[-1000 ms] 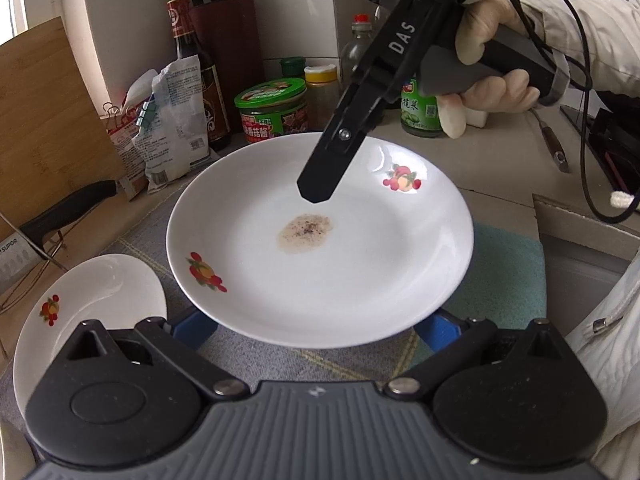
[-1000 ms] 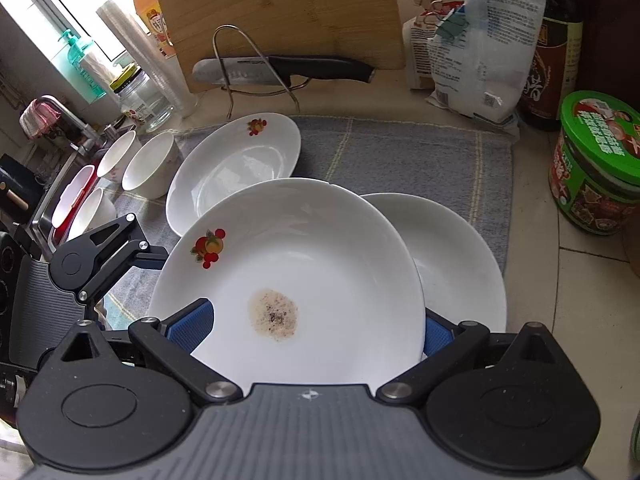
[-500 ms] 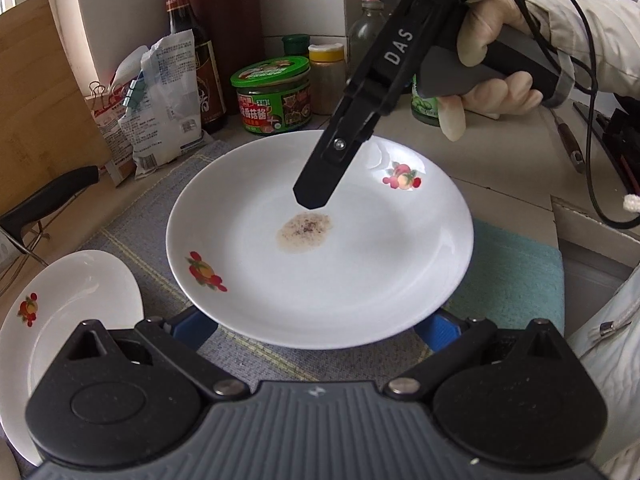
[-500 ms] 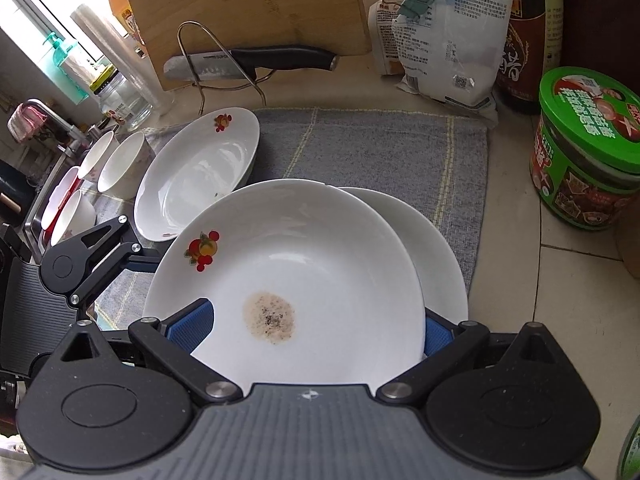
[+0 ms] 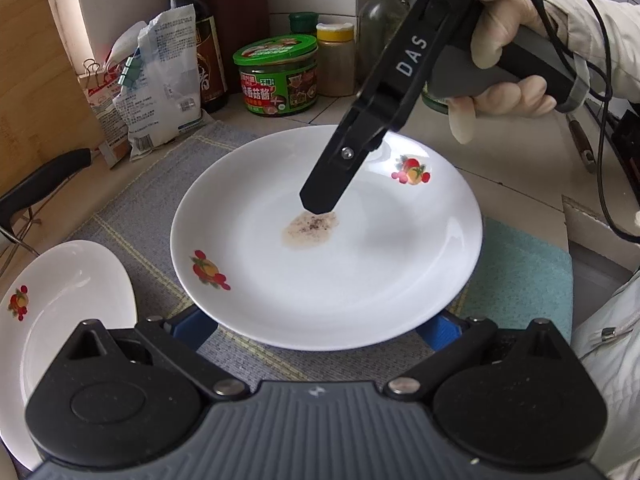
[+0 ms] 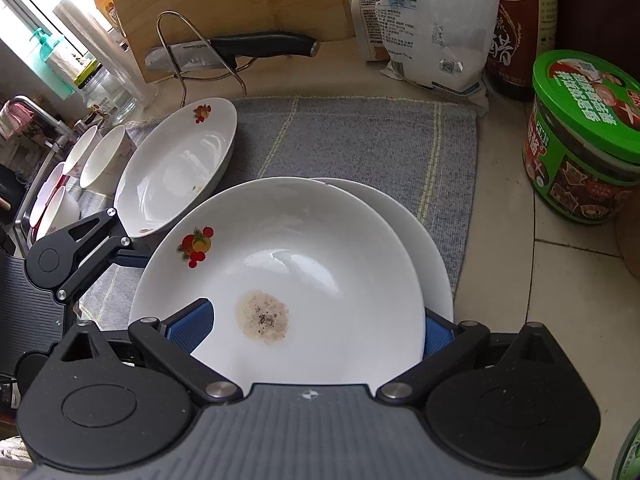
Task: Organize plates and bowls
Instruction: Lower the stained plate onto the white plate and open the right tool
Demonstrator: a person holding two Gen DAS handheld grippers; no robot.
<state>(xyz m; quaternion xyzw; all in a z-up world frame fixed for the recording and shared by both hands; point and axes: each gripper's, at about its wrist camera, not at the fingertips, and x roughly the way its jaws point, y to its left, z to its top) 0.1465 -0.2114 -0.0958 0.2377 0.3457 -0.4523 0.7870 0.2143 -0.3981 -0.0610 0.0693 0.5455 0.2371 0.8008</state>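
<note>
Plate [image 5: 360, 280], white with fruit motifs and a speckled brown stain, sits between both splayed grippers.

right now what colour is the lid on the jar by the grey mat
Green lid, with a printed food label; clearest in the right wrist view.

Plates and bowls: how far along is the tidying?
Done: little that shows. In hand: the stained white fruit-print plate sits between the left tongs and right tongs, above a plain white plate on the grey mat. Left: setting it down, then the other fruit-print plate and the white bowls at the mat's left end.
</note>
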